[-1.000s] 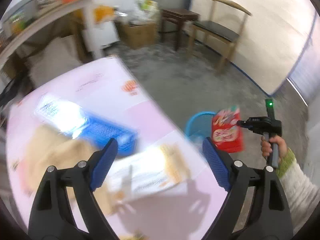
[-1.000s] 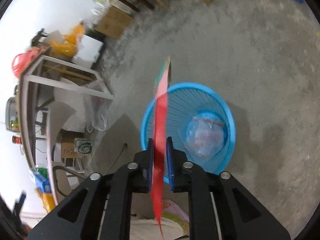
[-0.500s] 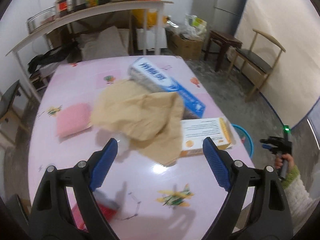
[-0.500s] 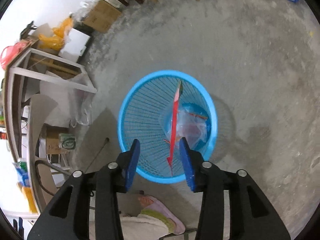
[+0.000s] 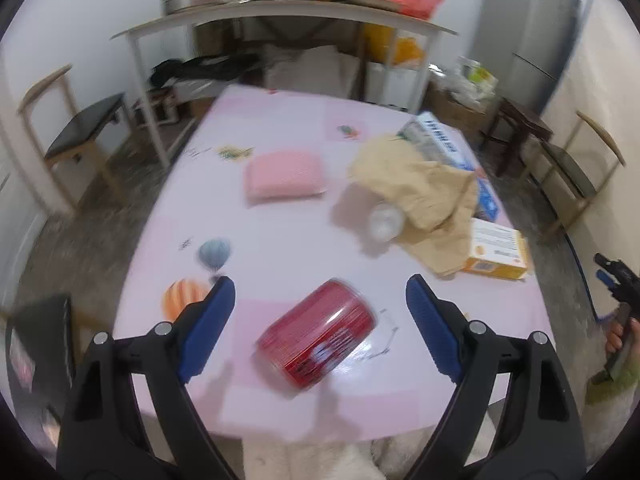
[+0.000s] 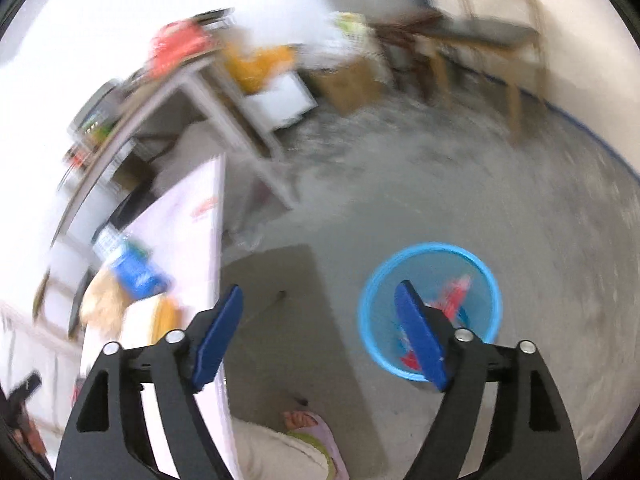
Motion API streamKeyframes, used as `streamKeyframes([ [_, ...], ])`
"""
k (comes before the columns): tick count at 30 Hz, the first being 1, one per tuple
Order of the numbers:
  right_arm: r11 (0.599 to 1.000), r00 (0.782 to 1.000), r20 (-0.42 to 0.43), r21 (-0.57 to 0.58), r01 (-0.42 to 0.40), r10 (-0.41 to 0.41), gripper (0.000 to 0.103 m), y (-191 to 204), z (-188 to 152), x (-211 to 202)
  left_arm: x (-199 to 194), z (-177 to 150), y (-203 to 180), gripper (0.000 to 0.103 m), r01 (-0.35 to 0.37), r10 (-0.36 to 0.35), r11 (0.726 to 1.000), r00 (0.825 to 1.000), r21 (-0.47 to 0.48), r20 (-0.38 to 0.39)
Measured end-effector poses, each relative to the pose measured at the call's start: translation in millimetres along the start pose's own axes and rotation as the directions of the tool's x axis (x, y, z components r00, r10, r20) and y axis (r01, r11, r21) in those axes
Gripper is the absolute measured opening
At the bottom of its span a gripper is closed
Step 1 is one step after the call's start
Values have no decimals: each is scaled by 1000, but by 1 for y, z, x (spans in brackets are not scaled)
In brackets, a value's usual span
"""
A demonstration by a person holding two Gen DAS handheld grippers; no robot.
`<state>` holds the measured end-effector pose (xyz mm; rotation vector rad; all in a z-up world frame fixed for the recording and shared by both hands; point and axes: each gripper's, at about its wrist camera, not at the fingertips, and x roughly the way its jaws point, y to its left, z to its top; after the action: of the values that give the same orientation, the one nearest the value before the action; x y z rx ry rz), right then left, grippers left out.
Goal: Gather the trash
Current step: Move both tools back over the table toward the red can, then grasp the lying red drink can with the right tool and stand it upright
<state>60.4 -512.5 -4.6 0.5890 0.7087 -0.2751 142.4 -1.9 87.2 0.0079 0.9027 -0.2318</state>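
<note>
A red can (image 5: pixel 316 340) lies on its side near the front edge of the pink table (image 5: pixel 280 240). My left gripper (image 5: pixel 320 300) is open, its fingers either side of the can and just above it. My right gripper (image 6: pixel 318 320) is open and empty over the grey floor. The blue basket (image 6: pixel 430 308) stands on the floor by its right finger, with a red wrapper (image 6: pixel 454 296) and other trash inside. My right gripper also shows at the right edge of the left wrist view (image 5: pixel 612 276).
On the table lie a pink sponge (image 5: pixel 286 174), a crumpled tan paper bag (image 5: pixel 424 188) over a clear bottle (image 5: pixel 386 222), a blue-and-white box (image 5: pixel 452 148) and an orange-and-white box (image 5: pixel 498 252). Chairs (image 5: pixel 80 132) and a cluttered shelf (image 5: pixel 280 12) stand around.
My right gripper let go of the red wrapper into the basket, opened wide and swung up. My left gripper swung across the table to the red can.
</note>
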Motion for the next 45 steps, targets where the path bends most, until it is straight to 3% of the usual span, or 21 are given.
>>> streamKeyframes([
  [4,981,989,-15,-126,-145,144,84,77,-3,-12,-8,-17,27,83,25,-24,997,1000,-71,11],
  [9,931,951,-122,-200,-304,284,85,165,-22,-11,-6,-31,50,84,8,-5,998,999,-57,48],
  [13,883,892,-269,-206,-421,362,85,225,-60,8,3,-46,65,85,25,-23,999,997,-33,68],
  [17,856,790,-469,-123,-501,395,85,272,-97,51,15,-70,73,84,101,-102,995,990,17,95],
  [19,860,757,-520,-80,-504,395,84,289,-109,67,20,-80,72,85,153,-156,988,983,34,100],
  [22,851,724,-558,-59,-522,405,78,308,-114,82,33,-94,73,84,267,-266,964,961,-10,74],
  [26,851,717,-594,-98,-516,366,63,342,-124,105,44,-103,76,70,386,-376,919,918,-75,125],
  [29,851,698,-623,-95,-517,354,49,356,-129,121,53,-101,83,49,477,-454,866,876,-152,159],
  [31,854,679,-642,-71,-515,356,40,359,-135,128,58,-99,81,43,516,-492,841,854,-164,168],
  [33,859,677,-642,-56,-509,360,35,358,-136,131,57,-96,82,42,516,-488,841,854,-166,180],
  [35,863,666,-643,-14,-505,379,28,351,-135,134,55,-92,85,42,533,-502,829,842,-168,197],
  [37,865,646,-649,39,-501,403,26,345,-132,138,51,-87,85,42,554,-519,816,827,-162,217],
  [41,847,582,-645,210,-489,496,25,320,-133,146,43,-76,78,42,567,-533,816,814,-111,232],
  [43,839,572,-629,272,-472,526,25,307,-133,149,44,-69,70,42,588,-558,804,798,-90,227],
  [45,835,577,-610,315,-452,543,25,294,-132,150,46,-63,61,42,600,-576,797,788,-63,216],
])
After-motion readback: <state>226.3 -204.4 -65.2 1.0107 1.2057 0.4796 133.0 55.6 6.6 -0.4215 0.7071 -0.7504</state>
